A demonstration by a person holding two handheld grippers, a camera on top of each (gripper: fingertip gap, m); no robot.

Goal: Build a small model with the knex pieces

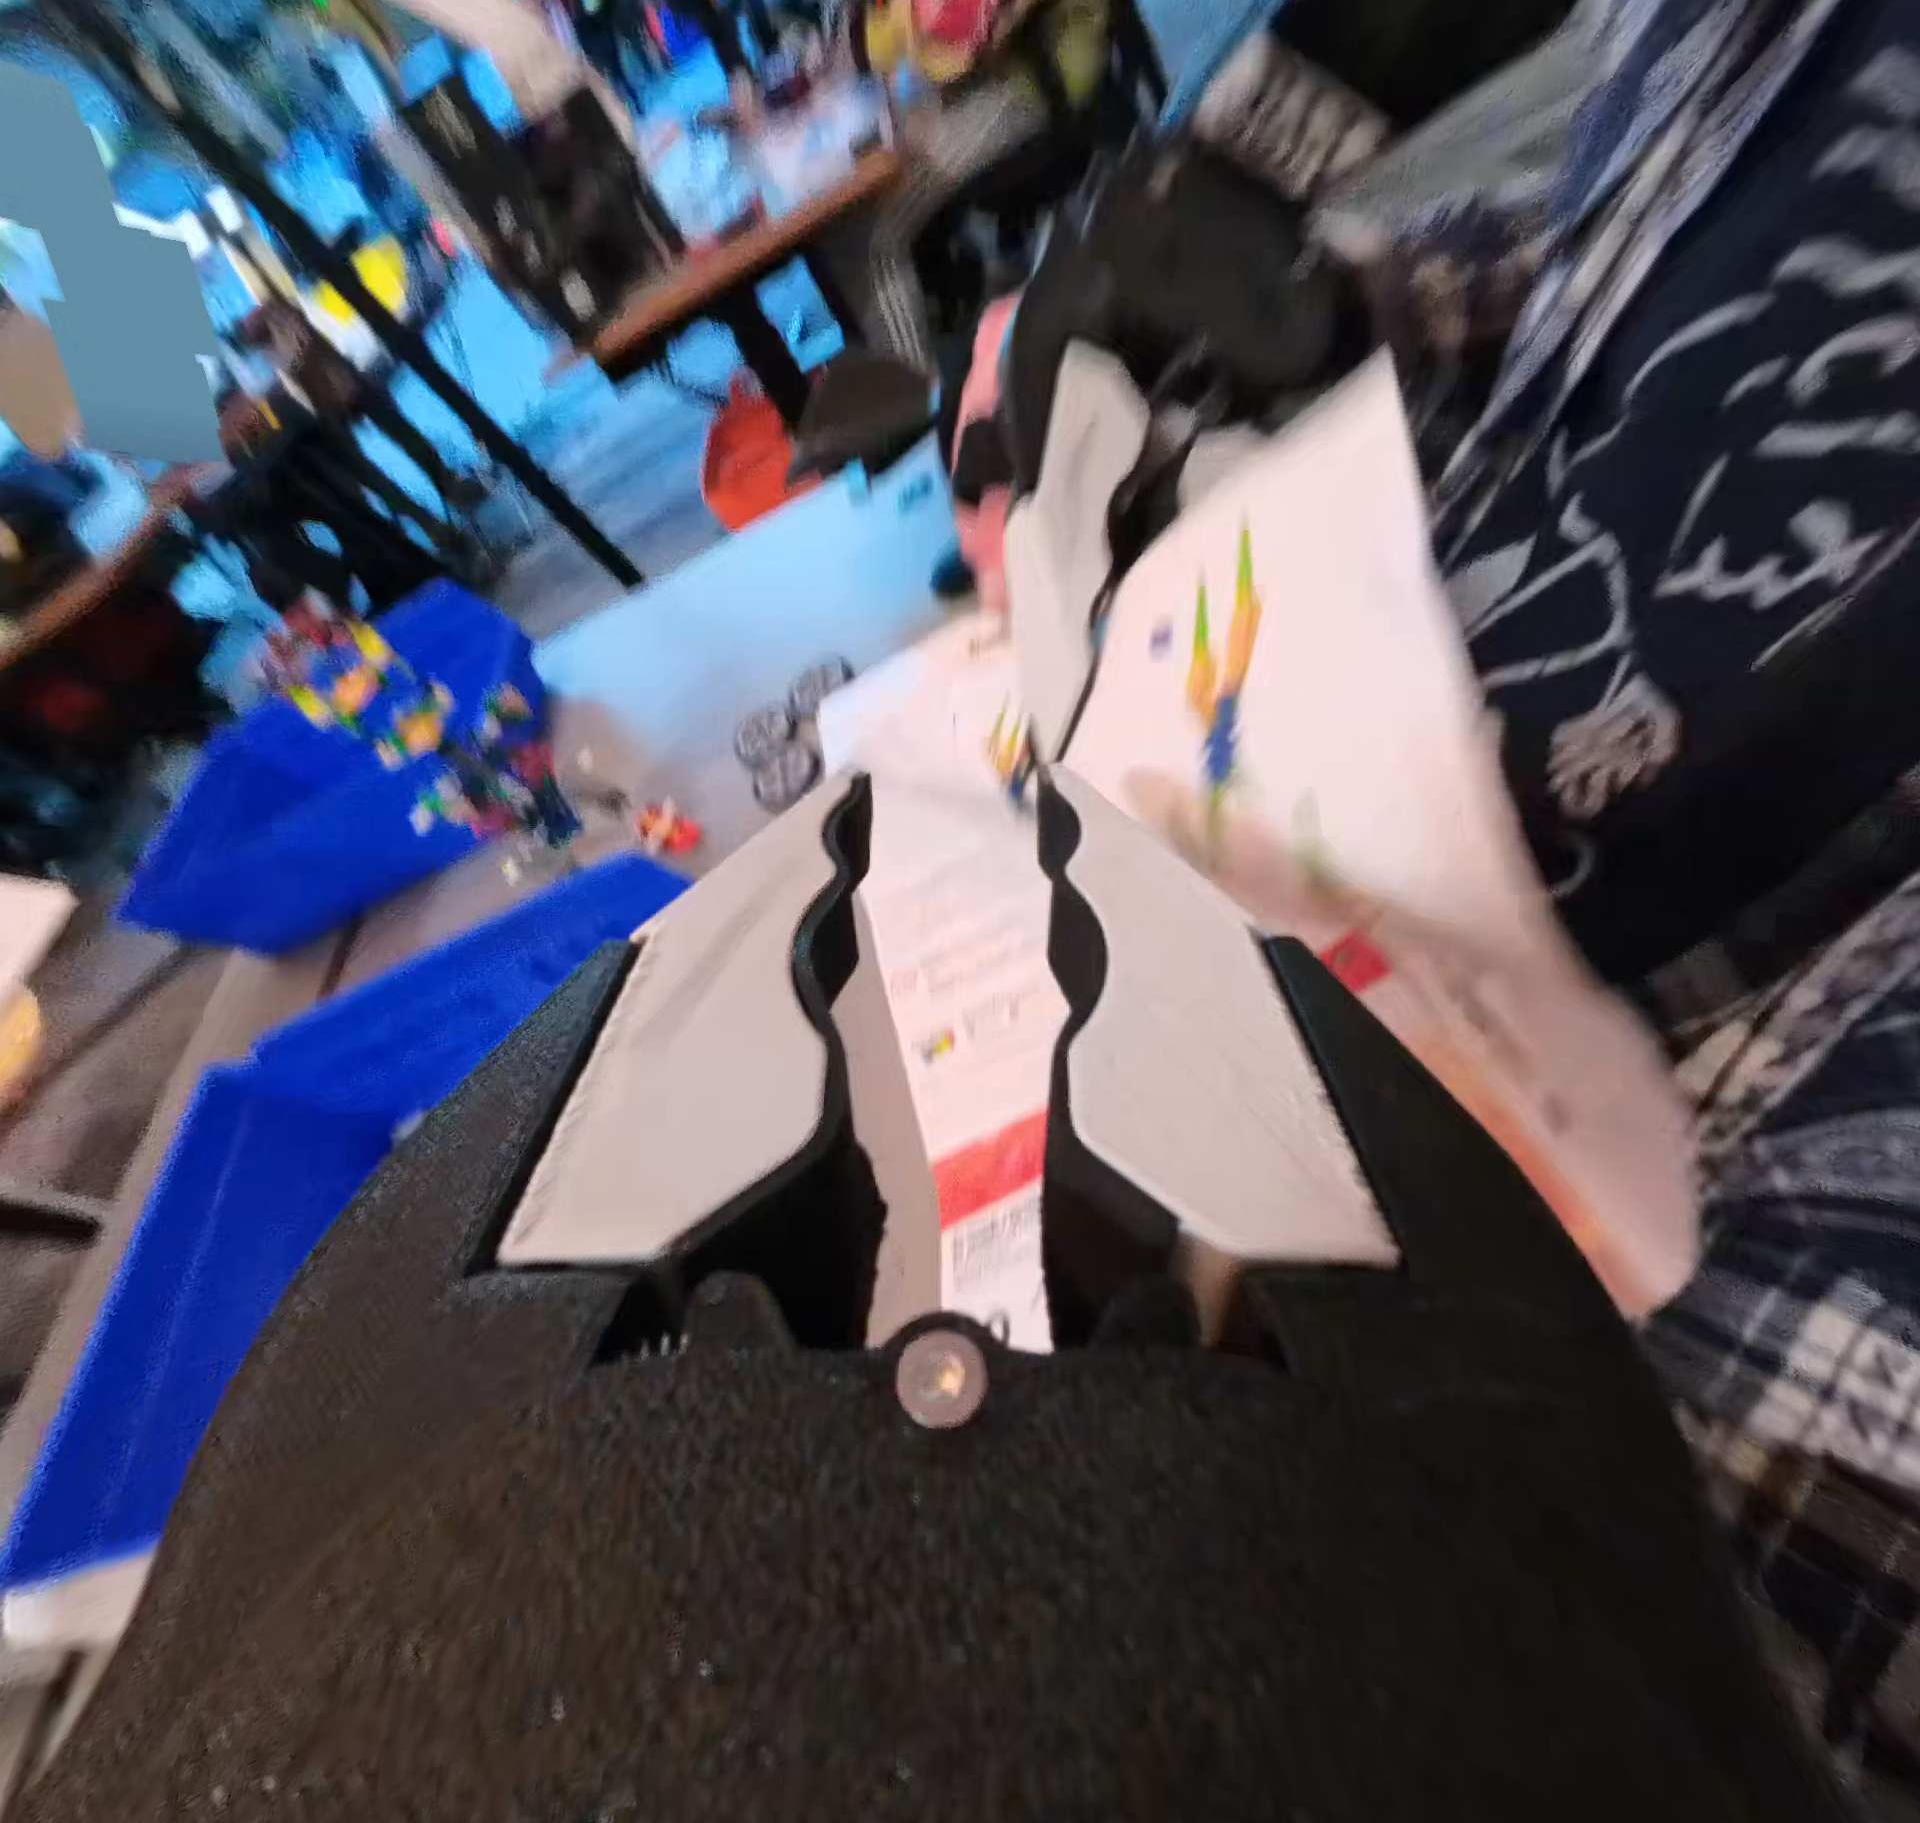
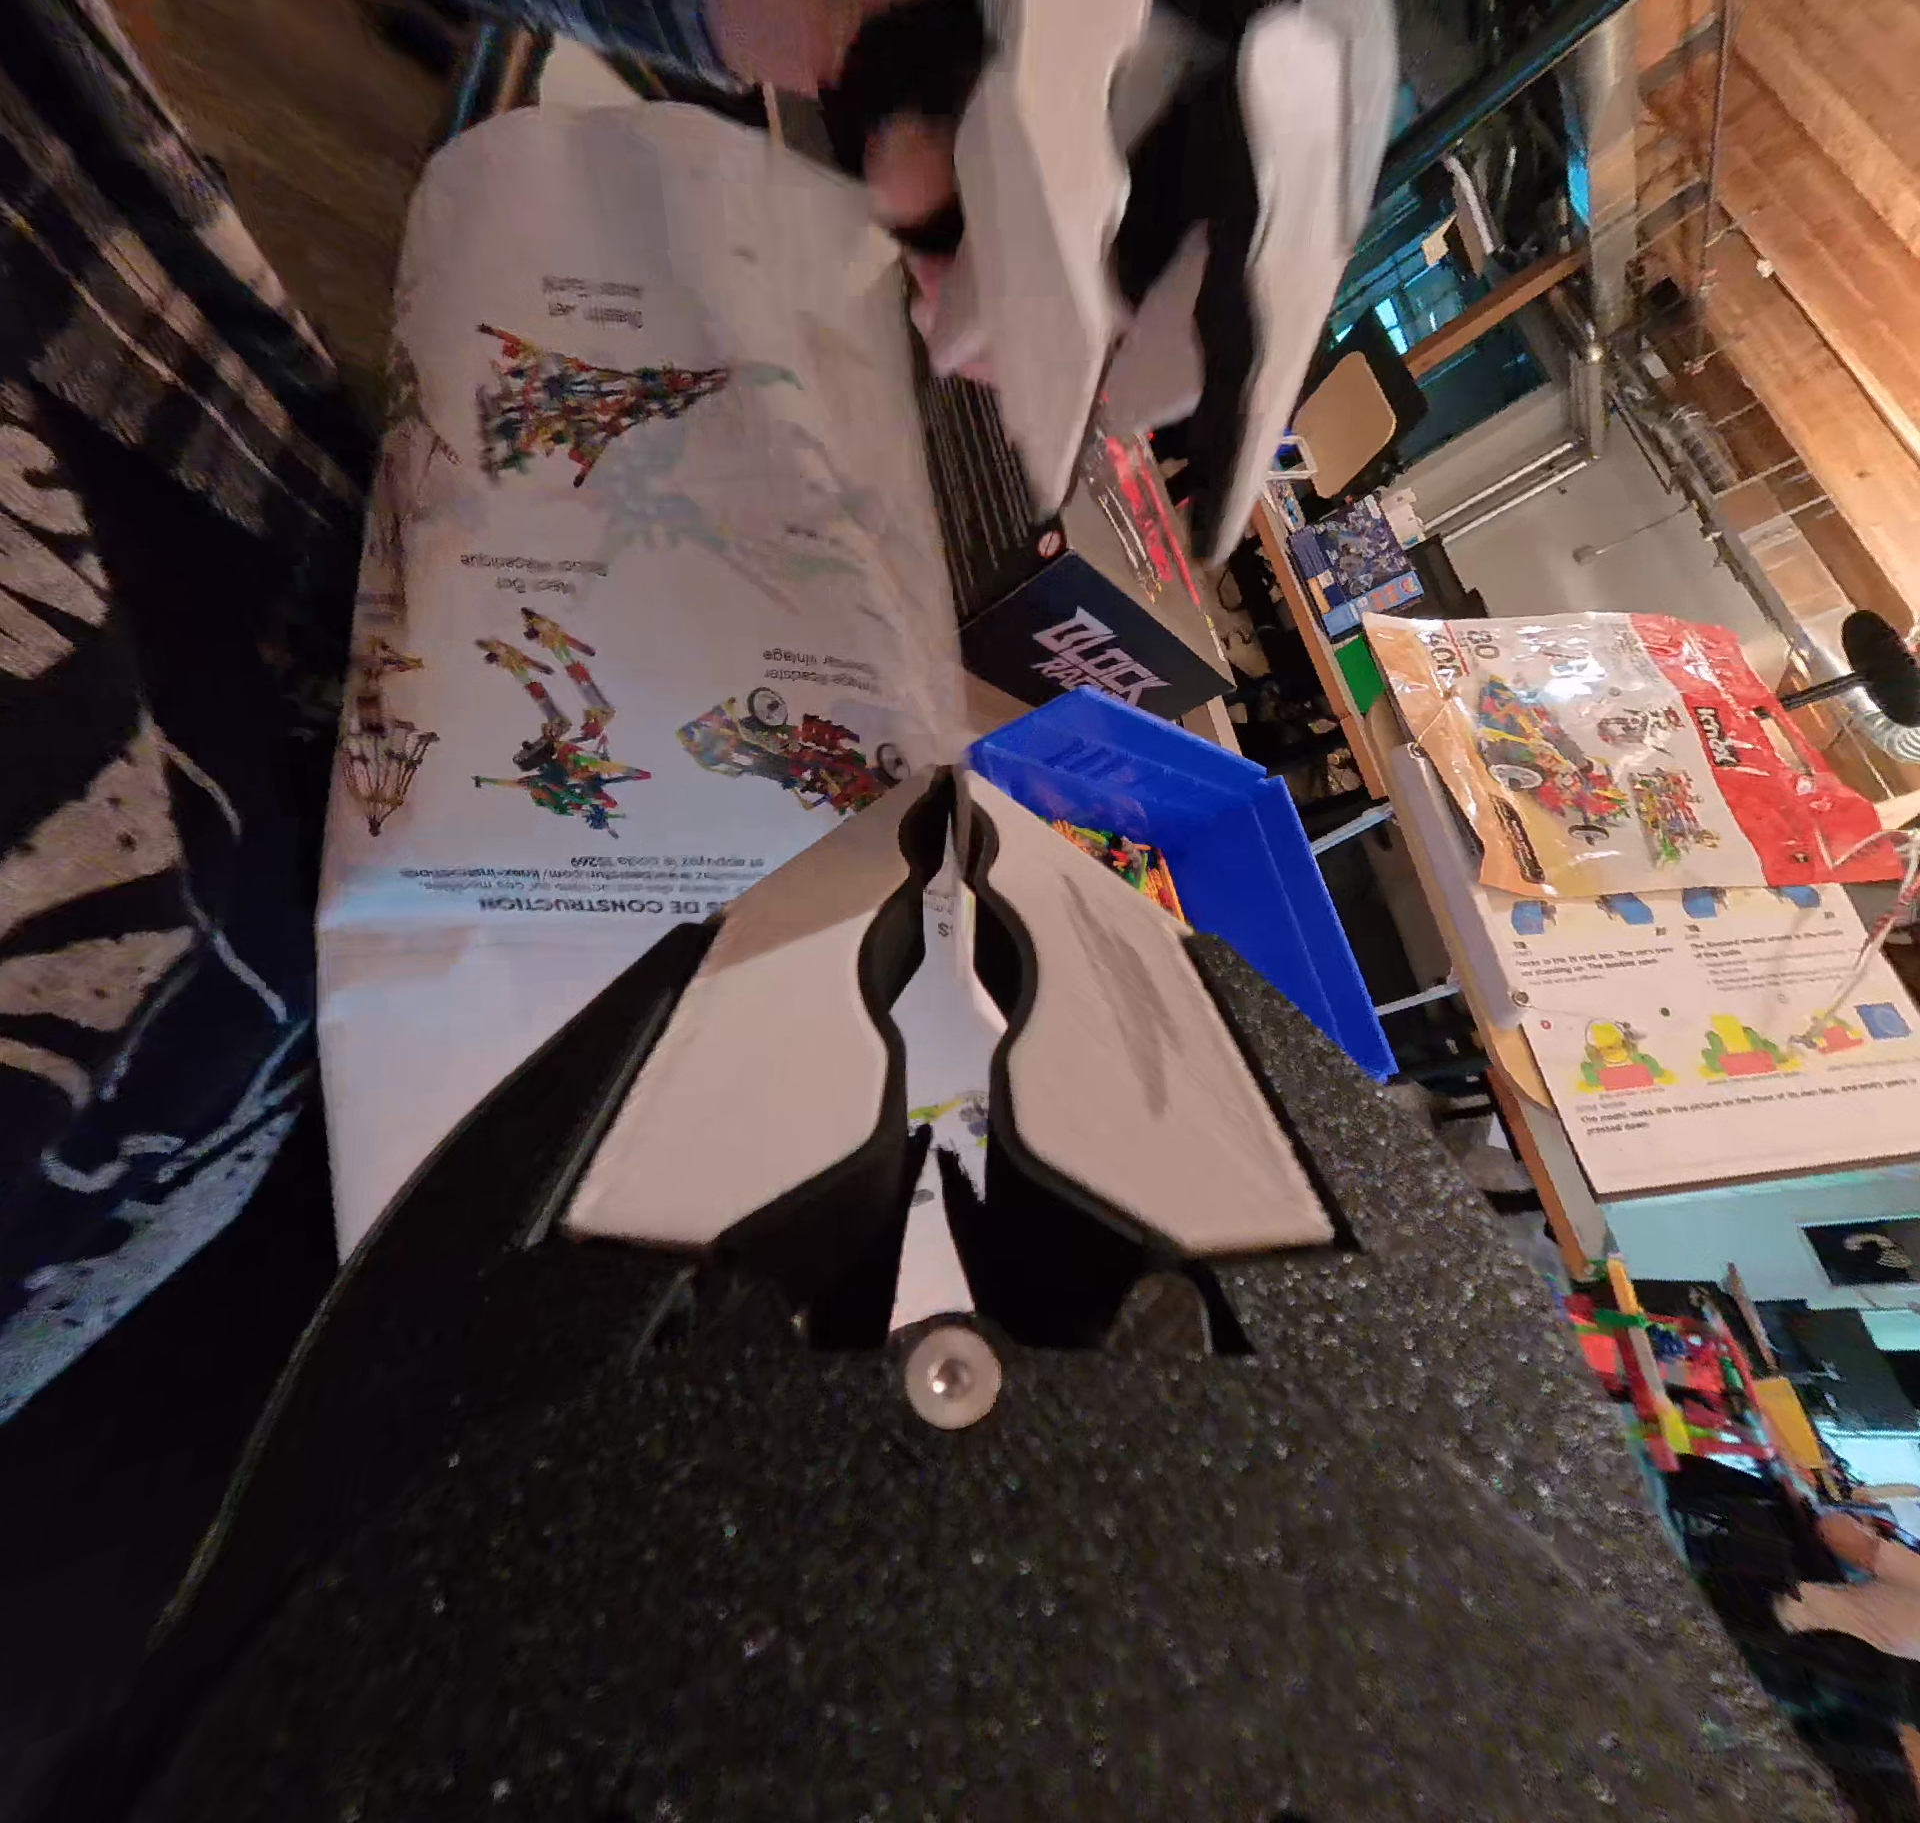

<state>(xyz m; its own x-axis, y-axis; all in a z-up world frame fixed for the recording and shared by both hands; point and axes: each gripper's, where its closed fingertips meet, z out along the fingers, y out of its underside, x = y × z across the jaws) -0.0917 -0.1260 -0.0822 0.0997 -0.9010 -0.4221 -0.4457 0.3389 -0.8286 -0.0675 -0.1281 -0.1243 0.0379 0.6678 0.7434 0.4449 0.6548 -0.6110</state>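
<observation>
My right gripper (image 2: 954, 776) is shut on the edge of a large white printed paper (image 2: 623, 526) with pictures of colourful toy models. It holds the paper up in front of a person's dark patterned clothing (image 2: 125, 630). My left gripper (image 1: 951, 786) is open, and nothing is pressed between its pads. The paper (image 1: 1299, 630) shows past its fingers and to their right, blurred. In the right wrist view the left gripper (image 2: 1138, 485) hangs by the paper's far edge with its fingers apart. In the left wrist view the right gripper (image 1: 1112, 516) pinches the paper's far side.
A blue bin (image 2: 1195, 838) with coloured rods stands just past my right fingertips, beside a dark box (image 2: 1091, 641). A bagged toy set (image 2: 1662, 734) and an instruction sheet (image 2: 1714, 1046) lie on a table at right. Blue bins (image 1: 312, 807) and small wheels (image 1: 790, 734) lie left of my left gripper. The tips of one gripper are about 6 centimetres away from the tips of the other.
</observation>
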